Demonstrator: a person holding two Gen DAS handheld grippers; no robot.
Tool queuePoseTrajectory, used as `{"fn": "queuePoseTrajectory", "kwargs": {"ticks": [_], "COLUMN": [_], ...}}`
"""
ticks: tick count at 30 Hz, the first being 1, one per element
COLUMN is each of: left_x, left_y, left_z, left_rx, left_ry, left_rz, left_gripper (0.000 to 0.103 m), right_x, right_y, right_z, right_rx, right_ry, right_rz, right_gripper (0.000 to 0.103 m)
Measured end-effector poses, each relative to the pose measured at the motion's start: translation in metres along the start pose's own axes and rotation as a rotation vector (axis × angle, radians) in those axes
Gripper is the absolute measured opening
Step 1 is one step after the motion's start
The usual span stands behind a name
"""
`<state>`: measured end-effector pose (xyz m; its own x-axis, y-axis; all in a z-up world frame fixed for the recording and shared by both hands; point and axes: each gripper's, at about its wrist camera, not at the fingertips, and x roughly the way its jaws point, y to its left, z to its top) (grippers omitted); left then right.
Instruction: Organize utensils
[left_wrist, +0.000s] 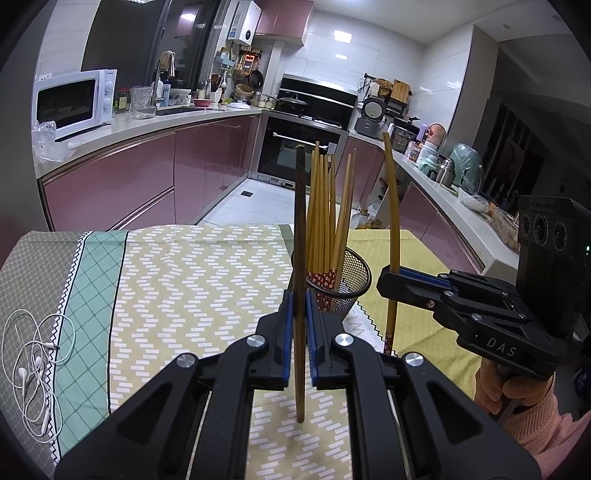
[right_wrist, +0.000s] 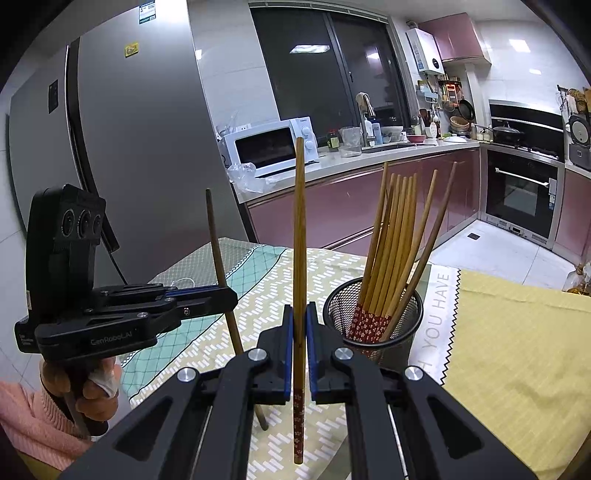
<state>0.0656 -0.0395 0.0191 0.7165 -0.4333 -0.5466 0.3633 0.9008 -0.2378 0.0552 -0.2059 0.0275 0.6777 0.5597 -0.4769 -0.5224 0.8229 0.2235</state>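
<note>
My left gripper is shut on a dark brown chopstick, held upright above the table. It also shows in the right wrist view, at the left. My right gripper is shut on a light bamboo chopstick with a red flowered end, held upright. This chopstick shows at the right of the left wrist view. A black mesh holder stands between the two grippers with several bamboo chopsticks standing in it. It also shows in the right wrist view.
The table has a zigzag-patterned cloth and a yellow cloth. White earphones lie at its left edge. Kitchen counters, a white microwave and an oven lie beyond.
</note>
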Motion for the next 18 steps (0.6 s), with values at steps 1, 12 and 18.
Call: {"fn": "queuePoseTrajectory", "kwargs": {"ticks": [1,12,18], "left_x": [0.0005,0.0016,0.0041], "left_y": [-0.0004,-0.0014,-0.0028], "left_z": [0.0007,0.0020,0.0072], "left_rx": [0.000,0.002,0.009], "left_ry": [0.000,0.000,-0.002], "left_rz": [0.000,0.000,0.001], "left_gripper": [0.007,0.007,0.007], "right_x": [-0.0012,-0.0024,-0.0023], "right_y": [-0.0005,-0.0006,-0.0017], "right_z": [-0.0019,-0.0023,0.0005], "right_rx": [0.000,0.001,0.003], "right_ry": [-0.001,-0.005,-0.011], "right_rz": [0.000,-0.002,-0.007], "right_gripper": [0.006,0.006,0.006]}}
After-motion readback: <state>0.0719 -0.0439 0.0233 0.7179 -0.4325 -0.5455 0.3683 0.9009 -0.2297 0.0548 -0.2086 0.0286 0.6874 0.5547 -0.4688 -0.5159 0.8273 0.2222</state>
